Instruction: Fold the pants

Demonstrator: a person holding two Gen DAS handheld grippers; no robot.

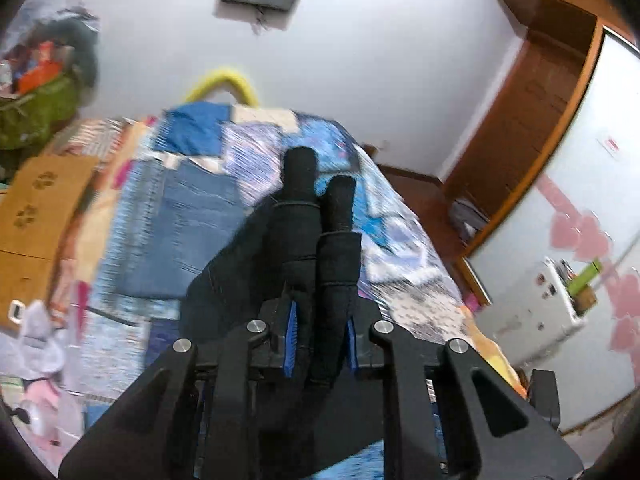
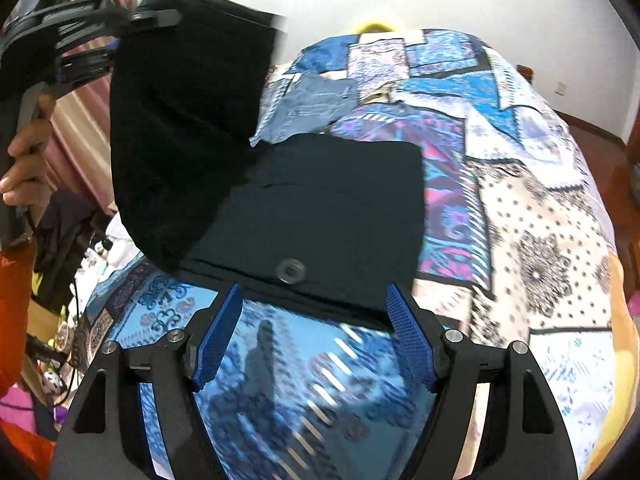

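Black pants [image 2: 320, 208] lie on the patchwork bedspread [image 2: 520, 200] with the buttoned waistband nearest me. Their left part is lifted off the bed and hangs from my left gripper [image 2: 152, 20] at the upper left, which is shut on the fabric. In the left wrist view that gripper [image 1: 320, 176] shows two black-wrapped fingers close together, with black pants cloth [image 1: 224, 288] gripped between them and trailing down to the left. My right gripper [image 2: 315, 292] stands open just over the waistband edge, its blue pads [image 2: 218, 336] on either side of the button, touching nothing.
Folded blue jeans [image 2: 316, 100] lie farther up the bed, beyond the black pants. A person's hand [image 2: 24, 152] holds the left gripper's handle. A wooden board [image 1: 36, 208] and clutter stand left of the bed; a wooden wardrobe [image 1: 520, 120] stands to the right.
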